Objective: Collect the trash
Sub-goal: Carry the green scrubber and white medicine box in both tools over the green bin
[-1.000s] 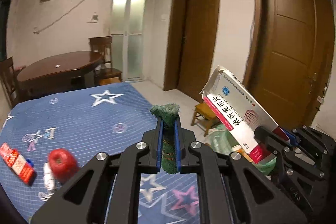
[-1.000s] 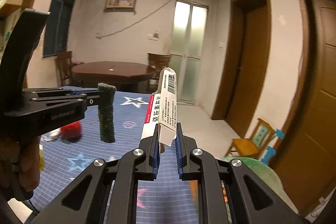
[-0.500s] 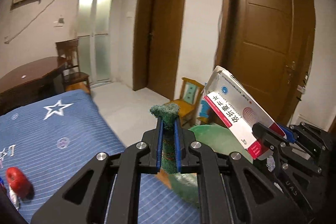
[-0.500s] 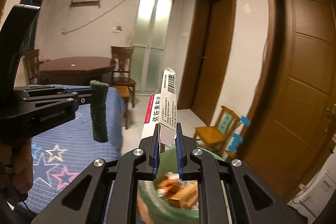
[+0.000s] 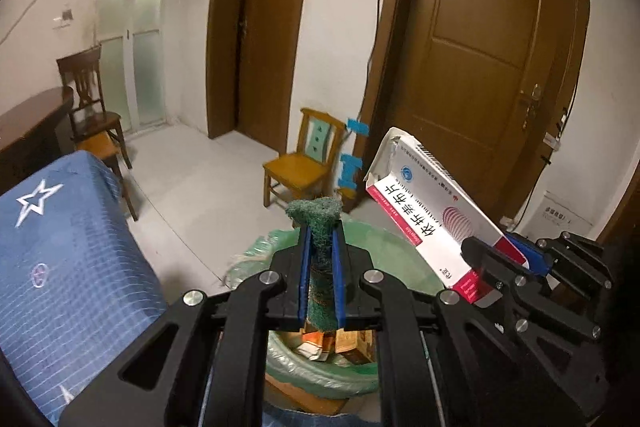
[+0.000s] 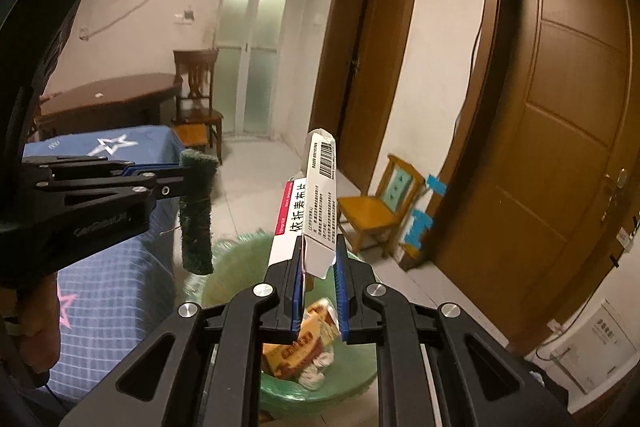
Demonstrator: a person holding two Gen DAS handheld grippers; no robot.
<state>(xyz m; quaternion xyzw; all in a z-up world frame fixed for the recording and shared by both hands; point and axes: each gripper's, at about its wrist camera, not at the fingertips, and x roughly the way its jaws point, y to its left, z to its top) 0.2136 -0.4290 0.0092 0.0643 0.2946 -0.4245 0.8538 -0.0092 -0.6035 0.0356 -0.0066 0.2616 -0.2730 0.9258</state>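
My left gripper [image 5: 320, 231] is shut on a green scouring pad [image 5: 318, 219], which stands upright between the blue pads. My right gripper [image 6: 319, 247] is shut on a white and red medicine box [image 6: 310, 211], tilted up and away. Both hang above a bin lined with a green bag [image 6: 224, 267] holding cartons and wrappers [image 6: 304, 343]. In the left wrist view the box [image 5: 424, 215] and the right gripper [image 5: 496, 263] show at right, over the bin's bag [image 5: 376, 247]. In the right wrist view the left gripper [image 6: 182, 179] holds the pad [image 6: 196, 219] at left.
A bed with a blue star-print cover [image 5: 60, 259] lies left of the bin. A small yellow chair [image 5: 308, 163] stands by the wall beyond it, near brown doors [image 5: 488, 39]. A dark table [image 6: 108, 99] and chair [image 6: 196, 95] stand at the far left.
Both grippers swung right, off the bed and over the green-lined bin, each keeping its hold. The apple and packets on the bed left the view; the bin's contents came into sight.
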